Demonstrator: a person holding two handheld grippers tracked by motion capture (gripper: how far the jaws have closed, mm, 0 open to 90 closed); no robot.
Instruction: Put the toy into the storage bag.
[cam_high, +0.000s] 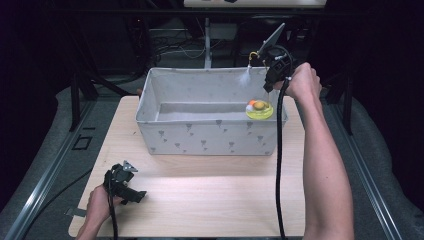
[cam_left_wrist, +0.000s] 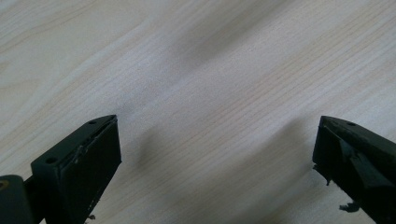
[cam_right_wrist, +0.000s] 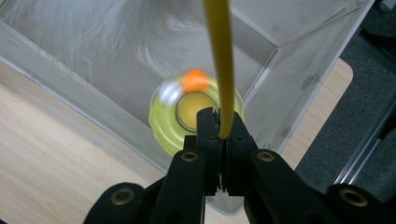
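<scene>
The right claw (cam_right_wrist: 223, 128) is pinching a yellow wand (cam_right_wrist: 218, 60) above a yellow disc toy (cam_high: 259, 109) at the grey fabric bin (cam_high: 200, 137)'s right end, while the left claw (cam_left_wrist: 215, 163) is resting wide open, empty, on the table (cam_high: 210, 195).

Table (cam_high: 210, 195) front half bare wood, open for passage btwn left gripper (cam_high: 131, 169) at front-left corner and bin (cam_high: 210, 137). Bin spans rear of table; fabric walls block low approach, entry from top only. Bin floor mostly free. Yellow disc toy (cam_high: 259, 110) sits at right end. Right gripper (cam_high: 266, 84) w/ cable (cam_high: 278, 165) hangs over bin's right-rear corner, crowding that end.
</scene>
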